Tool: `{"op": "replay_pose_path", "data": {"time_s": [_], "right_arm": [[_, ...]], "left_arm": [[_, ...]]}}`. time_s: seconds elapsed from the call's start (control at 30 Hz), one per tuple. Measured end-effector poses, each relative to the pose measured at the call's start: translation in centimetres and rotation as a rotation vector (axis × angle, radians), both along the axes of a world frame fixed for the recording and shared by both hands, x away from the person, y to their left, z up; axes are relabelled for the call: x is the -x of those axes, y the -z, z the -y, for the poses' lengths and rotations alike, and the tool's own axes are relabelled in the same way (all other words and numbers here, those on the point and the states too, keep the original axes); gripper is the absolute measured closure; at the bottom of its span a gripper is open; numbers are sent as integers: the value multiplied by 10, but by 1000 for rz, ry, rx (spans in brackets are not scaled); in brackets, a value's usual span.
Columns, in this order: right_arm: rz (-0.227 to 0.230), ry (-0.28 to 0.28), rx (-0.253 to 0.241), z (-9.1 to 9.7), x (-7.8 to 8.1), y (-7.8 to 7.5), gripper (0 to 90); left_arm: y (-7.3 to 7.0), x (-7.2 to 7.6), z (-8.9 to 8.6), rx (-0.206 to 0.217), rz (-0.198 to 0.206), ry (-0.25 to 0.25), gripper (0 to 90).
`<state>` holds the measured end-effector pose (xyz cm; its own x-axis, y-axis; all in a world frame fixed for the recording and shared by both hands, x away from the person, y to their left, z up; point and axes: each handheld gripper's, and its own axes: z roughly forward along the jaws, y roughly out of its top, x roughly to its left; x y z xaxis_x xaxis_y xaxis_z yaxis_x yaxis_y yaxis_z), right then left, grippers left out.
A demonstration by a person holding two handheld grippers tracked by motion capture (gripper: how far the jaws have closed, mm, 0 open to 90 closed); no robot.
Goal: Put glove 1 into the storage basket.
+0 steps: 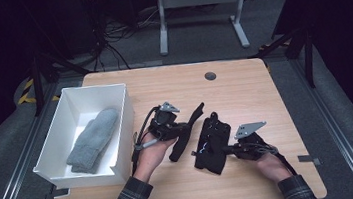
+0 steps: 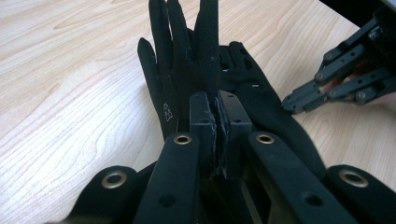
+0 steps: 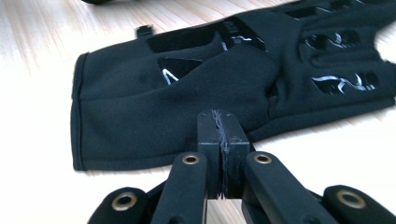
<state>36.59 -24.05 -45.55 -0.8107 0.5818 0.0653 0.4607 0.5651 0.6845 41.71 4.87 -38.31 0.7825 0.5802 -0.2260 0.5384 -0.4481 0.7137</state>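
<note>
Gloves, black, two: left gripper (image 2: 217, 135) clamped one glove (image 2: 205, 65), lifting it, apparently for the white box (image 1: 122, 131); right gripper (image 3: 223, 140) shut, empty, at the flat glove (image 3: 196, 93).

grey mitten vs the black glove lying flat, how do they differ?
The grey mitten lies inside the white box; the flat black glove lies on the bare wooden table. The mitten is fuzzy knit with no separate fingers; the glove is smooth, with separate fingers and glossy markings. The mitten lies apart from both grippers; the right gripper is at the glove's edge.
</note>
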Motion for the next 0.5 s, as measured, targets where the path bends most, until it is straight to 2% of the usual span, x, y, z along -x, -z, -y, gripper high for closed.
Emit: {"op": "replay_pose_path", "data": {"time_s": [0.17,0.27,0.5], "right_arm": [[22,9,-12,1,-1,-4,898],[37,48,-31,10,-3,-7,897],[31,66,-19,14,-7,-3,896]], "left_arm": [[-1,-4,7,-3,2,9,865],[-3,-6,13,-15,3,20,864],[-6,-9,33,-22,3,32,864]]}}
